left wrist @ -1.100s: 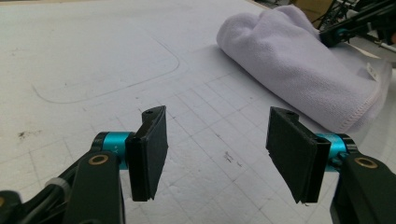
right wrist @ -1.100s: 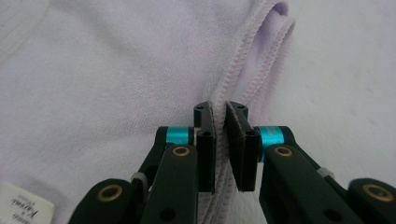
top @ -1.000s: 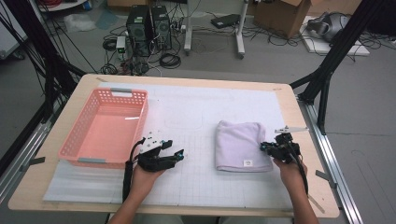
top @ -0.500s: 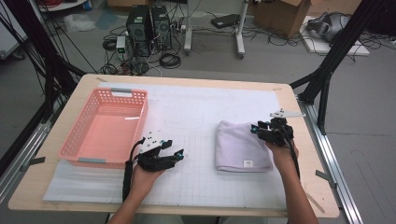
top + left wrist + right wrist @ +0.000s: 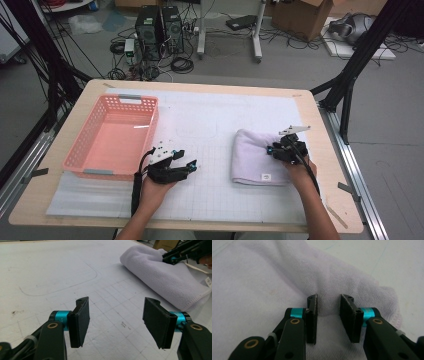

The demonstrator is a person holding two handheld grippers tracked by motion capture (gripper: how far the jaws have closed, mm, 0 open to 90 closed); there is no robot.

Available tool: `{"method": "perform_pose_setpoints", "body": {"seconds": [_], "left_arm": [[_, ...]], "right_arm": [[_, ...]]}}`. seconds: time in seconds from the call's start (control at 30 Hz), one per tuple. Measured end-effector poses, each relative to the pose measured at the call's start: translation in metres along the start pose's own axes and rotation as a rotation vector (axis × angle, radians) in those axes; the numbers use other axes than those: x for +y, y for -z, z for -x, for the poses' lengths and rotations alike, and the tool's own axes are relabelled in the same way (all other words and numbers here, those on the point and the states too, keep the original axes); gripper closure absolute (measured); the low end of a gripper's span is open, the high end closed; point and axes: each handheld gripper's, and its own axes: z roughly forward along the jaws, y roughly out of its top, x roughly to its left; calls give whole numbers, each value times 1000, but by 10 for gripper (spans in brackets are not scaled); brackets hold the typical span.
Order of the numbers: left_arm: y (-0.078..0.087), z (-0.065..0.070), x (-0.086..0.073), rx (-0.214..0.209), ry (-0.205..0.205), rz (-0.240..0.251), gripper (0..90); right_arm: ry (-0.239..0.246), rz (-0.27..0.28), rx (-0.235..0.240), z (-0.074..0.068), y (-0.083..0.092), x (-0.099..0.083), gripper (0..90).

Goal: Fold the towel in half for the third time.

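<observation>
We've got a folded pale lilac towel (image 5: 257, 157) lying flat on the white gridded mat (image 5: 210, 125), well to the right of the pink basket (image 5: 112, 137), w/ its small white label at the near edge, toward us. Our right gripper (image 5: 274, 149) sits on top of the towel at its right side, near the far right corner; a grey three-cornered plate sticks up just beyond it. In the right gripper view its two black jaws stand a narrow gap apart, tips down on the cloth, w/ a ridge of towel rising between them. The jaws have just been closing on that ridge, but we can't say the pads actually press it yet – a sliver of gap shows each side, so no firm grip. Fabric bunches up ahead of the tips and falls away in soft folds toward the mat. Our left gripper (image 5: 187, 167) rests on the mat between basket & towel, just beside the basket's near right corner and well apart from the towel. In the left gripper view its jaws stand wide apart w/ nothing between them, just bare mat & grid lines; further off, up and right, the towel (image 5: 162, 272) w/ the right gripper (image 5: 172, 258) on it. Basket holds nothing we can make out.
</observation>
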Motion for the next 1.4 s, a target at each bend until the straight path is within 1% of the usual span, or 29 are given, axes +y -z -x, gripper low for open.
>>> {"method": "perform_pose_setpoints", "body": {"seconds": [0.03,0.07,0.1,0.13,0.17,0.23,0.27,0.3,0.33,0.37,0.43,0.5,0.6,0.63,0.67,0.73,0.8,0.9,0.97,1.0,1.07,1.1,1.13,1.17,1.2,1.27,1.33,1.37,1.4], "left_arm": [[0,0,0,0,3,0,386],[1,0,0,-1,2,-2,386],[1,0,0,-3,2,-2,386],[1,0,0,-2,2,0,386],[0,0,0,-1,2,0,387],[0,0,0,-2,2,-2,386],[0,0,0,-2,1,-2,386],[-1,0,0,-3,-2,-2,387],[-1,0,0,-4,-1,-2,387],[-1,0,0,-4,1,0,387],[0,0,0,-5,-3,-2,386],[0,0,0,-7,-3,-3,386],[0,0,0,-7,2,0,386],[0,0,0,-7,2,0,386],[0,0,0,-7,2,0,386],[0,0,0,-6,3,2,387],[0,-1,0,-7,3,2,387],[0,-1,0,-6,1,1,387],[0,0,0,-6,1,1,387],[0,0,0,-7,1,-1,387],[0,0,0,-8,1,-1,387],[0,0,0,-10,3,2,387],[0,0,0,-10,1,1,386],[0,0,0,-9,1,1,386],[0,0,0,-10,3,1,386],[0,1,0,-9,4,6,386],[1,0,1,-9,1,9,385],[1,0,1,-9,0,10,385],[1,0,1,-9,2,10,384]], "right_arm": [[-8,-3,6,1,2,-1,671],[-28,-15,12,2,4,-1,671],[-30,-13,16,3,6,0,657],[-26,5,12,4,9,2,629],[-17,39,13,4,11,4,614],[-6,123,36,4,15,12,598],[-9,153,63,5,15,17,596],[-9,176,70,4,15,23,591],[-2,183,74,3,13,29,592],[6,183,84,3,9,35,591],[17,165,93,0,0,46,590],[22,147,122,-3,-12,54,591],[47,79,138,-10,-33,61,607],[56,56,136,-12,-39,62,648],[68,38,141,-14,-45,62,755],[113,16,120,-19,-53,64,866],[125,36,108,-22,-57,68,876],[131,96,132,-28,-60,72,878],[139,96,113,-31,-65,72,866],[127,92,106,-30,-67,71,837],[72,125,89,-26,-64,70,686],[40,150,93,-23,-60,69,667],[24,174,83,-20,-53,68,668],[23,191,62,-16,-46,67,686],[17,200,43,-12,-39,65,712],[7,209,26,-3,-28,59,743],[0,203,20,4,-21,51,752],[4,197,15,7,-19,47,753],[-4,170,17,9,-20,44,754]]}}
